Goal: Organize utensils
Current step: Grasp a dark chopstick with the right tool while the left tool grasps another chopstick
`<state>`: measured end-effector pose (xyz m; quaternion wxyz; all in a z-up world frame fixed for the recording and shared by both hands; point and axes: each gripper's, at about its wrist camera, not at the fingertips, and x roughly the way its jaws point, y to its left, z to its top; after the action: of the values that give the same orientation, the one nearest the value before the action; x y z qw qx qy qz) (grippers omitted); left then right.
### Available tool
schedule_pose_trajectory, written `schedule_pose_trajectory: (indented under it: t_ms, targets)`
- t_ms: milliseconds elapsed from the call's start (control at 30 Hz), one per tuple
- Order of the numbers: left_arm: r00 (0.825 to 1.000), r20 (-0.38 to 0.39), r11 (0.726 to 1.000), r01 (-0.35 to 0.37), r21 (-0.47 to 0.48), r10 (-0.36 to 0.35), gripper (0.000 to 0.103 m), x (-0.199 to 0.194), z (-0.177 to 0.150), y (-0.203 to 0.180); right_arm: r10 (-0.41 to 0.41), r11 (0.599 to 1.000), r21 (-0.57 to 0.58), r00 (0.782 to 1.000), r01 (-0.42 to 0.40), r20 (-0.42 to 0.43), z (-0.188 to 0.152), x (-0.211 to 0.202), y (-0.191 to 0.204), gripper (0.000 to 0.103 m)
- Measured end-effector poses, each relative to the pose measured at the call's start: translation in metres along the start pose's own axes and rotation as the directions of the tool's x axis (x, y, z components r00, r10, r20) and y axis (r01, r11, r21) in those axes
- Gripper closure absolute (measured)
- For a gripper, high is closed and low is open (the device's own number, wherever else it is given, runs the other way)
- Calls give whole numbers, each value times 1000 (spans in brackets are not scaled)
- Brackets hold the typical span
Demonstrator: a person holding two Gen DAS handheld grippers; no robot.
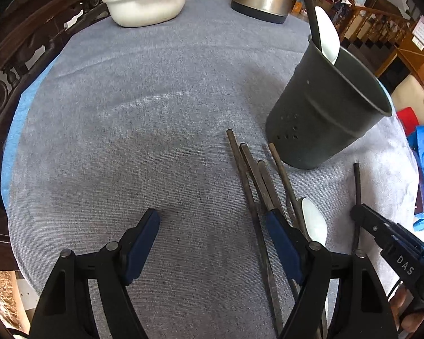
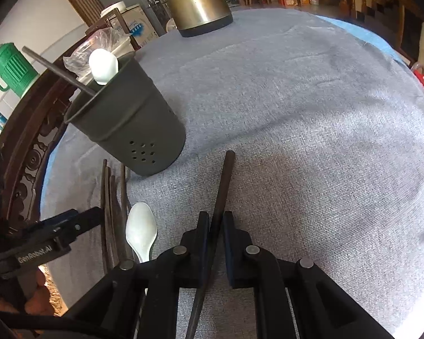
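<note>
A dark perforated holder (image 1: 328, 113) stands on the grey cloth with a white spoon (image 1: 329, 36) and one chopstick (image 1: 308, 8) in it. Several dark chopsticks (image 1: 254, 175) and a second white spoon (image 1: 313, 223) lie in front of it. My left gripper (image 1: 212, 220) is open; its right finger rests over those loose chopsticks and bare cloth shows between the fingers. My right gripper (image 2: 216, 220) is shut on a single dark chopstick (image 2: 223, 186) that lies away from the holder (image 2: 127, 124). It also shows at the right of the left wrist view as the right gripper (image 1: 356, 213).
A brass kettle (image 2: 195, 0) stands at the far edge of the table, and a white tub (image 1: 147, 5) with plastic bags sits at the far left. A carved wooden chair back (image 1: 11, 84) curves along the table's left side. The left gripper (image 2: 70, 223) is close beside the loose chopsticks (image 2: 110, 197).
</note>
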<state>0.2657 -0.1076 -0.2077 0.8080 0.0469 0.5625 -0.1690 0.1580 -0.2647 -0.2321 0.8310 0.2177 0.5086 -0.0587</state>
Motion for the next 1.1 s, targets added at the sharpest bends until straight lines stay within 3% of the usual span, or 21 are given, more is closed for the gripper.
schedule_pose_trajectory:
  t_ms: [400, 567, 633, 800, 900, 1100]
  targets:
    - [996, 32, 993, -87, 86, 84, 38, 1, -15, -15, 24, 1000, 13, 1000, -24, 3, -1, 1, -5, 92]
    - [997, 45, 994, -62, 92, 58, 74, -6, -20, -9, 20, 1000, 17, 1000, -20, -16, -2, 0, -6, 93]
    - [998, 42, 994, -41, 102, 37, 79, -8, -22, -6, 16, 1000, 19, 1000, -15, -26, -3, -2, -5, 93]
    - [1000, 11, 987, 17, 158, -19, 79, -17, -26, 7, 25, 999, 41, 997, -22, -77, 2, -1, -7, 91]
    - [998, -17, 989, 63, 134, -61, 78, -16, -18, 17, 28, 998, 59, 994, -22, -106, 13, 3, -8, 89]
    - [994, -57, 992, 95, 79, -91, 75, -9, 2, 23, -49, 999, -3, 993, 49, -106, 29, 13, 11, 88]
